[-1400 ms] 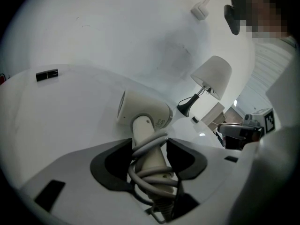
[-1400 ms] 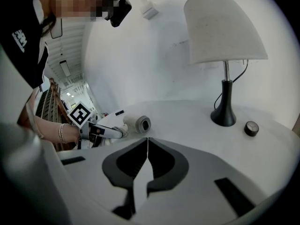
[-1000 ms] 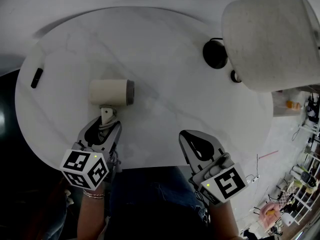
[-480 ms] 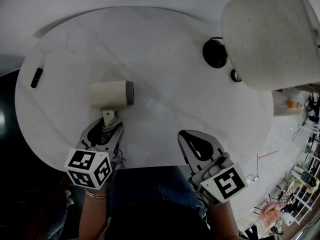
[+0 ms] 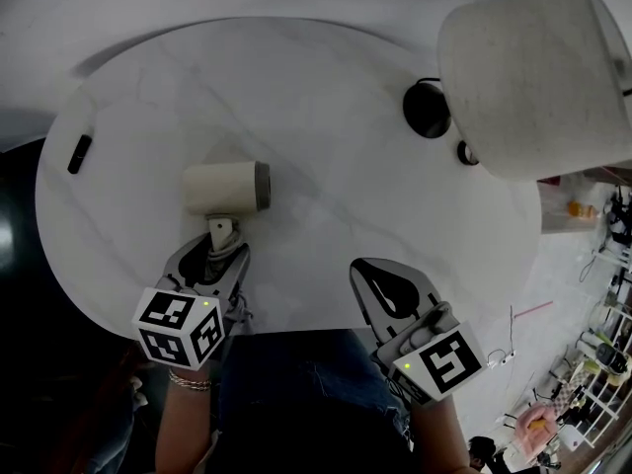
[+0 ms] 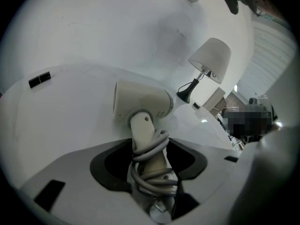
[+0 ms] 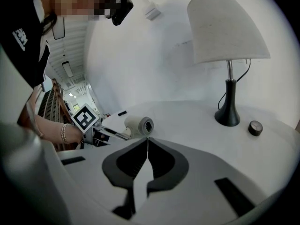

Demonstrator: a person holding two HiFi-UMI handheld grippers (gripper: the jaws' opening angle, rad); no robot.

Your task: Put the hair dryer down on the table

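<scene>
A cream hair dryer [image 5: 225, 187] lies low over the round white marble table [image 5: 326, 87], its grey nozzle pointing right and its shadow close beneath it. Its handle [image 6: 146, 142], wound with grey cord, runs back between the jaws of my left gripper [image 5: 219, 248], which is shut on it near the table's front edge. In the left gripper view the cord fills the gap between the jaws of that gripper [image 6: 150, 144]. My right gripper [image 5: 363, 270] hovers at the front edge to the right, shut and empty. In the right gripper view the dryer [image 7: 139, 124] lies beyond the closed jaw tips of the right gripper [image 7: 148, 142].
A table lamp with a large pale shade [image 5: 533, 77] and black base [image 5: 427, 109] stands at the back right, with a small round black object [image 5: 464, 152] beside it. A small black bar [image 5: 79, 153] lies near the left rim. The person's legs are just below the front edge.
The left gripper and the dryer have shifted slightly to the right and toward the front edge. The right gripper has barely moved.
</scene>
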